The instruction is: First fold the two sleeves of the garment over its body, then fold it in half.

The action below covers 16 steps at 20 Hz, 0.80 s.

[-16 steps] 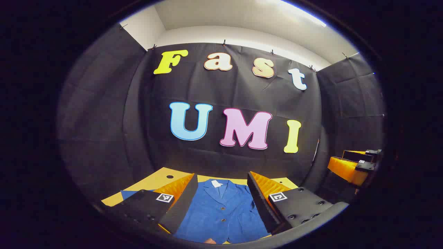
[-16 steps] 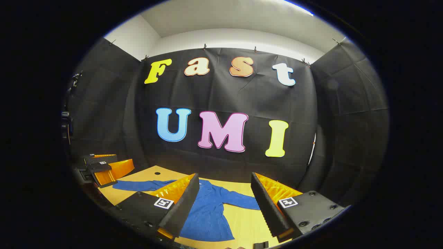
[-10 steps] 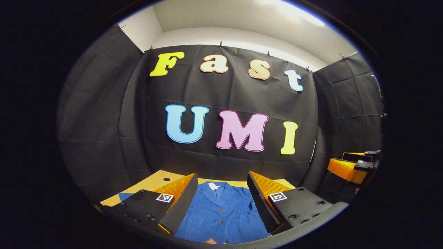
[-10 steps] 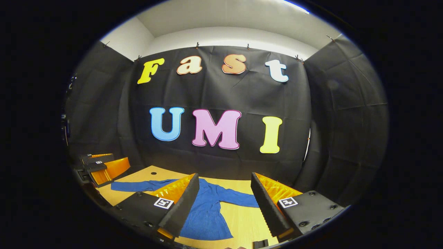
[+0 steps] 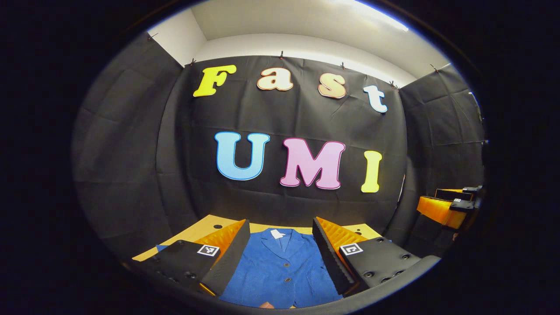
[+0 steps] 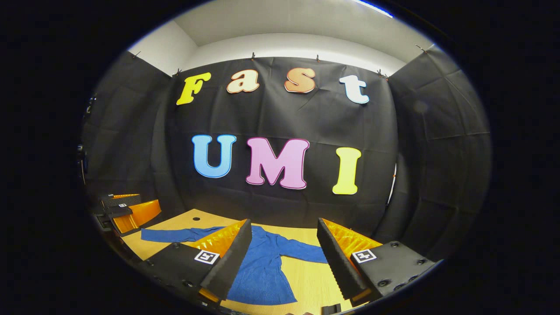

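Drift, and not much else, since a moment ago: both views have wobbled a touch up and down against the booth wall, and neither tool has gone lower or nearer the cloth. The blue jacket (image 5: 280, 271) lies just as it did, flat on the yellow bench (image 5: 205, 224), both sleeves spread wide. So nothing of the task is done yet; my read is that the hands are lining up for the first sleeve fold.

In the left gripper view, the left tool (image 5: 280, 251) stands wide open, nothing between its fingers, held above the bench. The jacket body sits straight ahead and below, framed in the gap: collar and white label (image 5: 277, 234) at the far end, buttons running down the middle toward the camera. Off at the right edge of that view the right tool (image 5: 450, 205) hangs well apart.

Over to the right gripper view: the right tool (image 6: 284, 251) is also fully spread and empty, up in the air. The jacket (image 6: 262, 271) lies below and slightly left of its gap. One sleeve (image 6: 175, 235) stretches away left toward the left tool (image 6: 127, 210), seen at that side; the other sleeve (image 6: 304, 253) reaches right, its cuff passing behind the right-hand finger. That second sleeve looks the closer grab for this tool, which would need to drop down to the cloth first.
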{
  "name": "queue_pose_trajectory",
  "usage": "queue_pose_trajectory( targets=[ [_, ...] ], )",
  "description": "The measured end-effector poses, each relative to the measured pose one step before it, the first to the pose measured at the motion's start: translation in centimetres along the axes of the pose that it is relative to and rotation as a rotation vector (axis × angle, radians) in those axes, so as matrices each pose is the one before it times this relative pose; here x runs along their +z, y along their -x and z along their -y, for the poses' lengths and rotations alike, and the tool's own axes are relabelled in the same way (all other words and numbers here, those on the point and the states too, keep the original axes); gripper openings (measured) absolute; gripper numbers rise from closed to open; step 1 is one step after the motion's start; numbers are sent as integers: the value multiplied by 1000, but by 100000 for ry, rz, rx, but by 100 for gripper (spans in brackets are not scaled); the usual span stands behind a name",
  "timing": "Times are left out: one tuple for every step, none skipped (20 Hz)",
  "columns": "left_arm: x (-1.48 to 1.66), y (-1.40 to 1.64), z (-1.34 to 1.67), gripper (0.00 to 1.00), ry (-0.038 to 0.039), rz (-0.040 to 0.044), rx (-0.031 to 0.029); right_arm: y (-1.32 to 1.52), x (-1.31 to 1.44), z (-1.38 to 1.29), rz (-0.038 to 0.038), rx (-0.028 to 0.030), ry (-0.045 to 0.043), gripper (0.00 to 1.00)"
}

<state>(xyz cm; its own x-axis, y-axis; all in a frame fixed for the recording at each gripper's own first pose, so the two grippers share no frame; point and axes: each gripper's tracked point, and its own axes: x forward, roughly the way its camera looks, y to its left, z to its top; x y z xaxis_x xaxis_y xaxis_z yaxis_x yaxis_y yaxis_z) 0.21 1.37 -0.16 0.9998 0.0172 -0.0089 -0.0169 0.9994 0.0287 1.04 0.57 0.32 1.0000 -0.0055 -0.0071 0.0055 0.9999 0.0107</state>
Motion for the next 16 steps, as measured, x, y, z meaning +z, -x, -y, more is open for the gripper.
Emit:
queue_pose_trajectory(
  targets=[
    [62,7,-241,82,-564,-460,504,-198,307,39,1381,188,731,86],
    [147,143,-281,82,-710,631,381,-380,121,-143,771,424,298,86],
    [127,-24,-269,82,-923,824,629,-416,39,-369,-10,654,-399,86],
    [-391,284,-760,82,-759,-758,2504,-365,-260,-554,-1344,1478,-1346,86],
    [-288,203,-657,83,376,-235,2068,-119,-302,-385,-1425,892,-826,94],
    [-166,259,-382,82,973,-495,1469,-215,13,-310,-627,694,-367,86],
    [-193,107,-293,82,969,-1067,1220,-475,511,-339,1105,743,806,85],
    [-253,356,-622,82,760,-848,1672,-370,115,-372,71,788,606,85],
    [31,246,-654,82,358,-445,1619,-138,-136,-596,24,1617,165,86],
    [-243,365,-623,82,35,-625,1733,-305,-11,-738,-180,1920,-201,94],
    [-65,130,-429,82,-200,-578,1372,-238,25,-472,-149,1252,-396,94],
    [-189,289,-320,82,-497,-342,1153,-170,-3,-317,41,715,-310,94],
    [113,100,-290,83,-673,41,1123,-289,-124,-280,-851,538,-161,94],
    [-50,222,-281,82,-254,419,1157,-223,-278,-311,-951,1001,-146,94],
    [115,7,-129,82,581,305,618,-249,-143,-320,-442,1050,129,94],
    [-119,52,137,82,1468,-5,148,-112,173,-168,88,733,850,94]
  ],
)
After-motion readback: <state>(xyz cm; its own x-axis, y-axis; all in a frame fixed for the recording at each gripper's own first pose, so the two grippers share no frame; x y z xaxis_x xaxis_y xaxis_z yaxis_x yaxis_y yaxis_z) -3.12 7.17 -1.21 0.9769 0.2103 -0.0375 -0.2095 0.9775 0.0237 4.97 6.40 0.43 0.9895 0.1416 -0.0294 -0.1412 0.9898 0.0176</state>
